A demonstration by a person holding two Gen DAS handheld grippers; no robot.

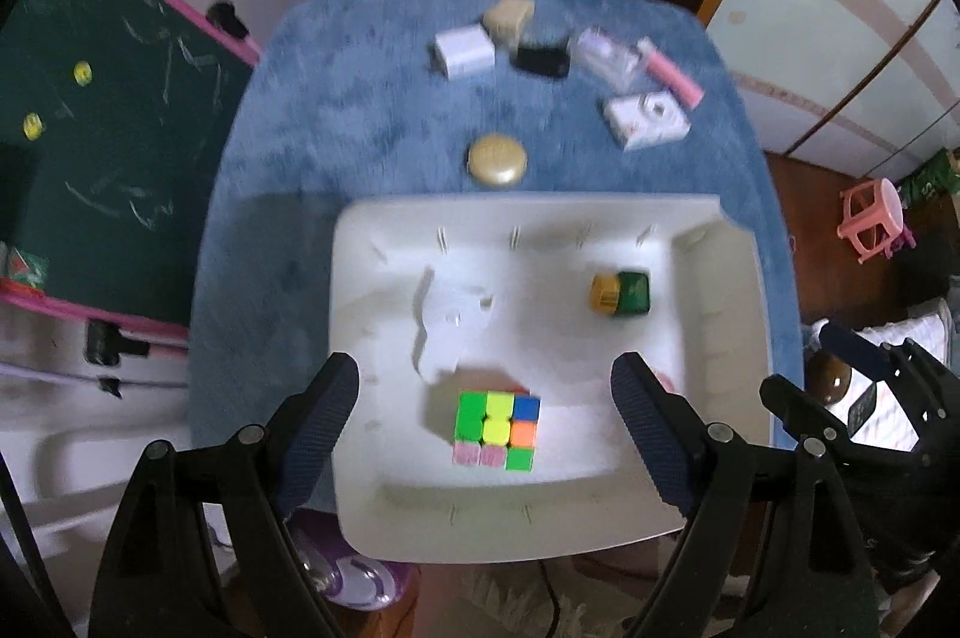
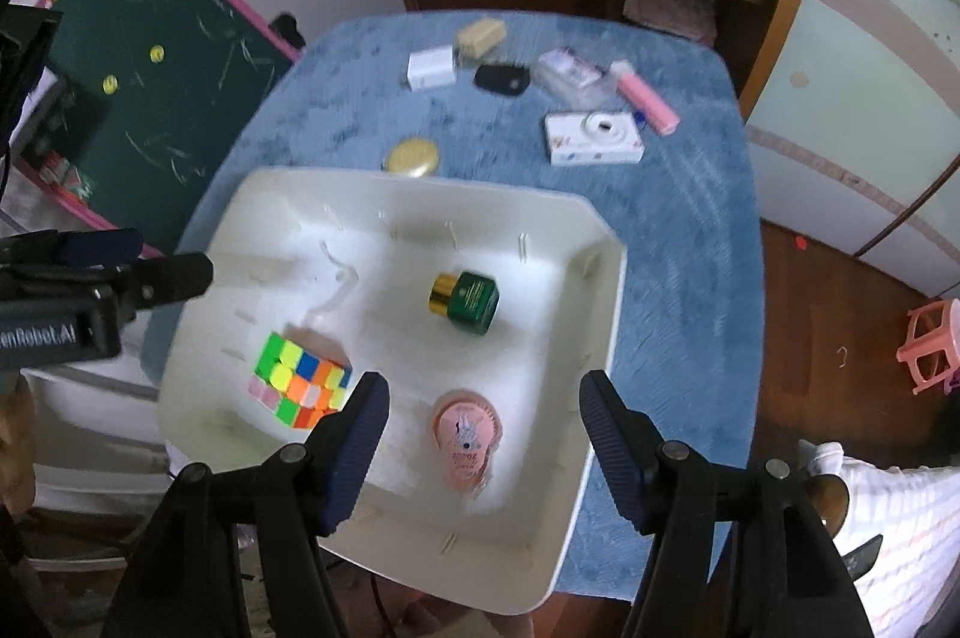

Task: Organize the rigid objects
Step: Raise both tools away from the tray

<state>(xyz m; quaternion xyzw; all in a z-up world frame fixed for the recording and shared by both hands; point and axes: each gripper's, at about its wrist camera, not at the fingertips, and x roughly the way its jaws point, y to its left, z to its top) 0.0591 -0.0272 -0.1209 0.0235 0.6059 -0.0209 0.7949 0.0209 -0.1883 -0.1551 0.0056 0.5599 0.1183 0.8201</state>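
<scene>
With both the left gripper (image 1: pixel 485 413) and right gripper (image 2: pixel 483 431) spread and empty, a hasty reach toward 12 o'clock may nudge the gold disc (image 1: pixel 497 160) against the white tray (image 1: pixel 735 338).

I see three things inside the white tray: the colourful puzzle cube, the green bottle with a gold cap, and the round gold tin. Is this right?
Not quite. The round gold tin lies outside the white plastic tray, on the blue cloth behind it. The third thing inside is a pink tape dispenser, beside the colourful puzzle cube and the green bottle with a gold cap. The right wrist view shows it.
</scene>
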